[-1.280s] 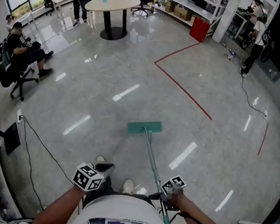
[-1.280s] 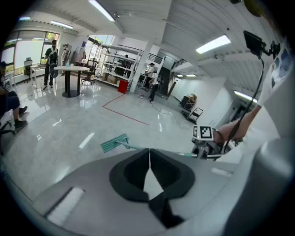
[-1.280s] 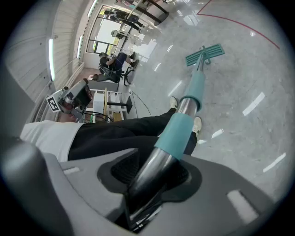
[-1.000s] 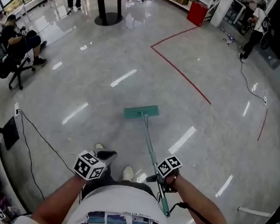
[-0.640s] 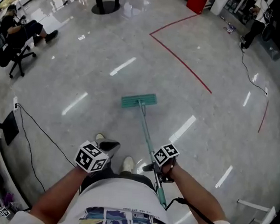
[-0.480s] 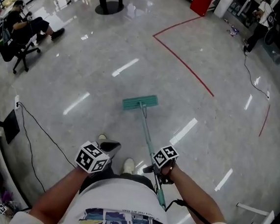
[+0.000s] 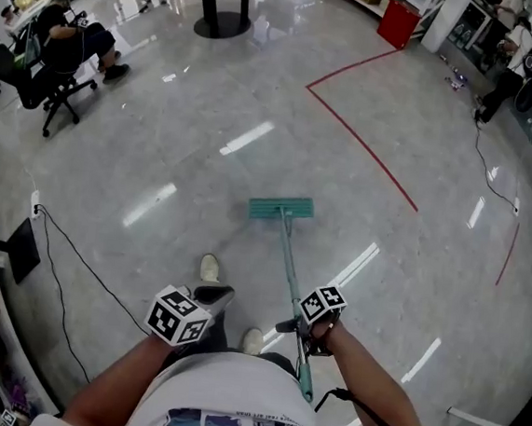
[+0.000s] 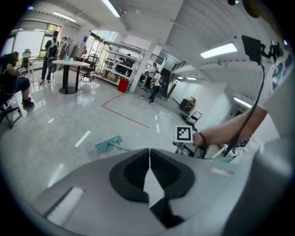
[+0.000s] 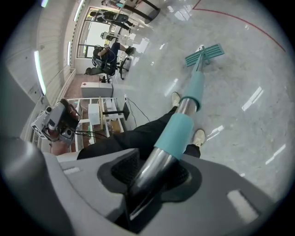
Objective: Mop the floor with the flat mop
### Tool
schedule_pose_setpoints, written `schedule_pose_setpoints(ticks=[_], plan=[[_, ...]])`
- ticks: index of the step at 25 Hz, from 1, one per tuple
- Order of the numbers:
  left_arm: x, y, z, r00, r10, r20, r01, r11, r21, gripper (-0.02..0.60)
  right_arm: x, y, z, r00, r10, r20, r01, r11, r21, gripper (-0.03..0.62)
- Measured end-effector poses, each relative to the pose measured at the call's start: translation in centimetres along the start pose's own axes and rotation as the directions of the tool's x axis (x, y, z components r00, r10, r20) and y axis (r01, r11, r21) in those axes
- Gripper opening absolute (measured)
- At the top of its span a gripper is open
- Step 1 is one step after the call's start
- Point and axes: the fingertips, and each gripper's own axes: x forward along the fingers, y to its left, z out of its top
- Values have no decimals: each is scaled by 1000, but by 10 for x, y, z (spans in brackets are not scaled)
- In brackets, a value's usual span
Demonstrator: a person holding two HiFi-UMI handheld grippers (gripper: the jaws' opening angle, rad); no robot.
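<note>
The flat mop has a teal head (image 7: 281, 208) lying flat on the grey floor ahead of my feet, and a long teal-and-metal handle (image 7: 290, 273) running back to me. My right gripper (image 7: 303, 329) is shut on the mop handle (image 9: 171, 143), its jaws clamped round the metal part low on the pole. The mop head (image 9: 204, 55) shows far down the pole in the right gripper view. My left gripper (image 7: 204, 297) hangs at my left side, apart from the mop, shut with nothing between its jaws (image 8: 149, 171). The mop head (image 8: 109, 144) also shows in the left gripper view.
A red tape line (image 7: 362, 139) crosses the floor beyond the mop. A black cable (image 7: 75, 256) trails on the floor at my left. A person sits on an office chair (image 7: 49, 88) at far left, and a round table (image 7: 216, 6) stands at the back. People stand at far right (image 7: 509, 67).
The mop head has slid a little to the right and back toward the far side after coming nearer. My right gripper kept its hold on the handle. My left foot stepped forward.
</note>
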Motion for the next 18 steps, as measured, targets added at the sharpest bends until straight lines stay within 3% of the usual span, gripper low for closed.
schedule_pose_setpoints(ticks=[7,13,18], plan=[[-3,88,80,999,-40,6,40,999,32,9,-24,28,110,999,-19,40,18,999,37,149],[-16,169,141,998,-57,-20,58,994,89,8,-46,58,208,994,23,106,-30,997,69,150],[-10,211,176,998,-55,-5,55,997,62,8,-51,64,278,992,31,125,-43,995,92,149]])
